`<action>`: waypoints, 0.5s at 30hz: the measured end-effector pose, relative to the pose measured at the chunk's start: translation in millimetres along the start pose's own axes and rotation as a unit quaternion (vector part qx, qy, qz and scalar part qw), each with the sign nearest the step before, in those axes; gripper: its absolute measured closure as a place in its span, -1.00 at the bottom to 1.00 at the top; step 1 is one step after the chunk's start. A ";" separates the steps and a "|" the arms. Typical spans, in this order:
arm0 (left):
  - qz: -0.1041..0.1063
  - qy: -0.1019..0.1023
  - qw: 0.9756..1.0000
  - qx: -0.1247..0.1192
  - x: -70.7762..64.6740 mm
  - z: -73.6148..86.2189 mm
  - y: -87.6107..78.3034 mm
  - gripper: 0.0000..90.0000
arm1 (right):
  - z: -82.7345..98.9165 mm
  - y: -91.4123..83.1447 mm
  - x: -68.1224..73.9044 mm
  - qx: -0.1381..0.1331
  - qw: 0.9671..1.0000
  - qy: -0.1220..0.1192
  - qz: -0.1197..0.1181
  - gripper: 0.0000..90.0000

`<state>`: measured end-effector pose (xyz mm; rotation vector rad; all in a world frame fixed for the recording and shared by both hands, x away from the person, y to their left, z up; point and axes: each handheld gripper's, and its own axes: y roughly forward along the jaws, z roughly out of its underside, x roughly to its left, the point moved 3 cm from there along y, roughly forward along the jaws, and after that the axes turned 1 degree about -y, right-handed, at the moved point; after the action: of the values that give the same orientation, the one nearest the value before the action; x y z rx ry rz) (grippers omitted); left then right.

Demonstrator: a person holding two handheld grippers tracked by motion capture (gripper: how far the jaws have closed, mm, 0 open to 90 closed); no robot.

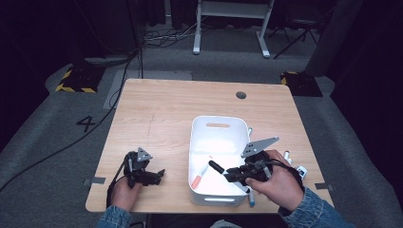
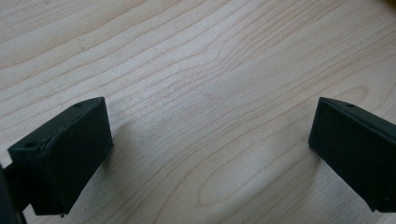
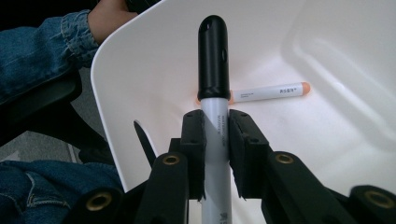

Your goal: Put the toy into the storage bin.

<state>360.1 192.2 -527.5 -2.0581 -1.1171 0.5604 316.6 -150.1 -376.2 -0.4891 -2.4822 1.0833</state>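
Note:
A white plastic bin (image 1: pixel 218 124) stands on the wooden table (image 1: pixel 166 109), right of the middle. My right gripper (image 1: pixel 231 174) reaches over the bin's near right side and is shut on a black-capped white marker (image 3: pixel 213 60), which points left above the bin floor (image 1: pixel 215 166). An orange-capped marker (image 1: pixel 200 175) lies on the bin floor (image 3: pixel 273 92), just beyond the held marker. My left gripper (image 1: pixel 160 175) rests low over bare wood at the near left; its two black jaws stand wide apart with nothing between them (image 2: pixel 210 144).
Several more markers (image 1: pixel 287 156) lie on the table right of the bin, partly behind the right hand. One blue-tipped marker (image 1: pixel 250 198) lies by the bin's near right corner. A round cable hole (image 1: pixel 241 95) sits near the far edge.

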 end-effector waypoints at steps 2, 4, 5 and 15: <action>0.000 0.000 1.000 0.000 0.0 0.0 0.0 -1.00 | 1.0 2.6 -0.4 0.003 1.000 -0.007 0.002 0.70; 0.002 -0.001 1.000 0.000 -0.2 0.1 0.1 -1.00 | 1.8 5.3 0.6 0.008 1.000 -0.004 -0.001 0.70; 0.001 -0.001 1.000 0.000 -0.2 0.0 0.0 -1.00 | 1.9 7.3 0.0 0.007 1.000 -0.011 -0.001 0.70; 0.000 -0.001 1.000 0.000 -0.1 0.0 0.0 -1.00 | 6.1 22.9 2.0 0.041 0.999 -0.020 0.001 0.70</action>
<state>360.0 192.1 -527.5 -2.0584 -1.1179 0.5621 315.6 -138.2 -396.9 -0.4497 -2.4595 1.2023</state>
